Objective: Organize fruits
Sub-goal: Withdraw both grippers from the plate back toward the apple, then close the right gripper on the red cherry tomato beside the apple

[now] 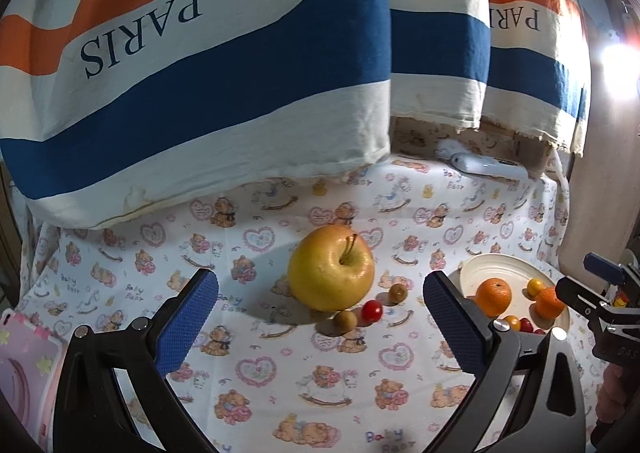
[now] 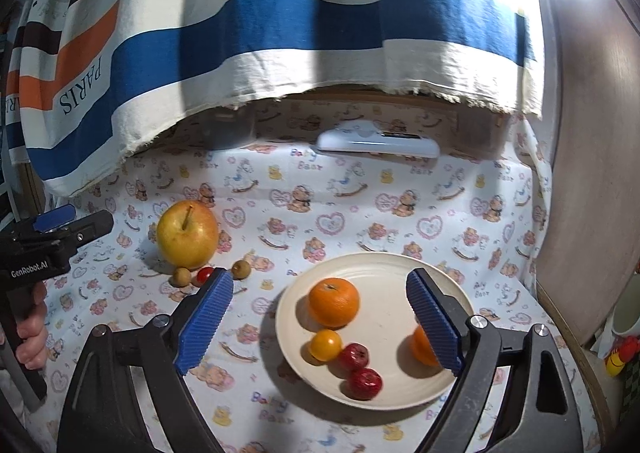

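Right gripper [image 2: 320,317] agape over plate [image 2: 400,265]; apple [image 2: 187,234] on cloth

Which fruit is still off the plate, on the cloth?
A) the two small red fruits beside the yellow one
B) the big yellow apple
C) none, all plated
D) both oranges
B: the apple sits on the printed cloth, left of the plate that holds the oranges.

Bare worktop [image 1: 320,381] ahead of left tongs [image 1: 320,317]: open lane at 12 o'clock as far as apple [image 1: 331,267]. Small fruits [image 1: 372,309] crowd apple's near side. Plate [image 2: 384,393] at 3 o'clock from apple, clear strip between. Striped cloth [image 1: 200,73] hangs low behind, blocking 12 o'clock. Wooden panel [image 2: 592,193] blocks 3 o'clock side.
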Tool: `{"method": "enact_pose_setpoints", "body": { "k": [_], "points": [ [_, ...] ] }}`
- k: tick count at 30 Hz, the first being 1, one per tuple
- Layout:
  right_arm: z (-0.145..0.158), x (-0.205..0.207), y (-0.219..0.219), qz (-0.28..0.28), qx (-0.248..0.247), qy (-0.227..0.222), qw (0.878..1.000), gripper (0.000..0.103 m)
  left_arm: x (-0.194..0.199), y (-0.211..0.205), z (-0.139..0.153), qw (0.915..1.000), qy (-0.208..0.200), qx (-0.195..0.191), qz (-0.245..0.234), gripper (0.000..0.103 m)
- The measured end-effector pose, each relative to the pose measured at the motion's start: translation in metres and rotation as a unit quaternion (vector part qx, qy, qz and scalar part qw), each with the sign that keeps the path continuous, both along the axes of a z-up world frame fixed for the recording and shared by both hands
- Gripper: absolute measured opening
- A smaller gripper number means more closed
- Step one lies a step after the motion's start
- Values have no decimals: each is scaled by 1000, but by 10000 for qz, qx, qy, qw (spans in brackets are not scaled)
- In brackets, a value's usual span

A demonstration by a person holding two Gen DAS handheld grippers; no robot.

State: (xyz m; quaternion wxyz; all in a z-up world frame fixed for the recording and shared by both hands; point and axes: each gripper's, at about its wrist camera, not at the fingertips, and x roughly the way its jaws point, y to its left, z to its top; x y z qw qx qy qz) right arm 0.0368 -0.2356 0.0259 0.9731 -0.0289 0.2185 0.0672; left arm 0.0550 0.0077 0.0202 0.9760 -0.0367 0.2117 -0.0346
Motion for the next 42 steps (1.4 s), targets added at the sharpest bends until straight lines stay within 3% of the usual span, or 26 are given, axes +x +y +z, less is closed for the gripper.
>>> {"method": "enact_pose_setpoints", "body": {
  "k": [5, 10, 16, 21, 27, 29, 31, 42],
  "points": [
    [1, 20, 26, 125, 77, 242, 9996, 90, 12, 18, -10, 9987, 268, -405, 127, 102],
    [-2, 46, 48, 306, 304, 568, 9975, 90, 21, 33, -17, 9981, 356, -436, 265, 102],
    [-11, 81, 66, 502, 628, 1053, 9912, 90, 37, 64, -28, 9928, 707, -859, 439, 100],
    [-22, 101, 75, 673, 761, 1371, 9853, 88, 41, 76, -33, 9911, 796, -904, 561, 98],
    [-35, 115, 99, 946, 482, 1551, 9822, 69, 44, 72, -36, 9921, 848, -735, 558, 98],
    [-41, 119, 107, 1079, 384, 1678, 9792, 57, 45, 72, -36, 9921, 847, -725, 576, 98],
    [-48, 123, 115, 1193, 272, 1779, 9764, 37, 44, 74, -35, 9918, 824, -776, 592, 98],
    [-73, 137, 135, 1352, -82, 1988, 9706, 33, 41, 78, -31, 9918, 734, -838, 624, 98]
  ]
}}
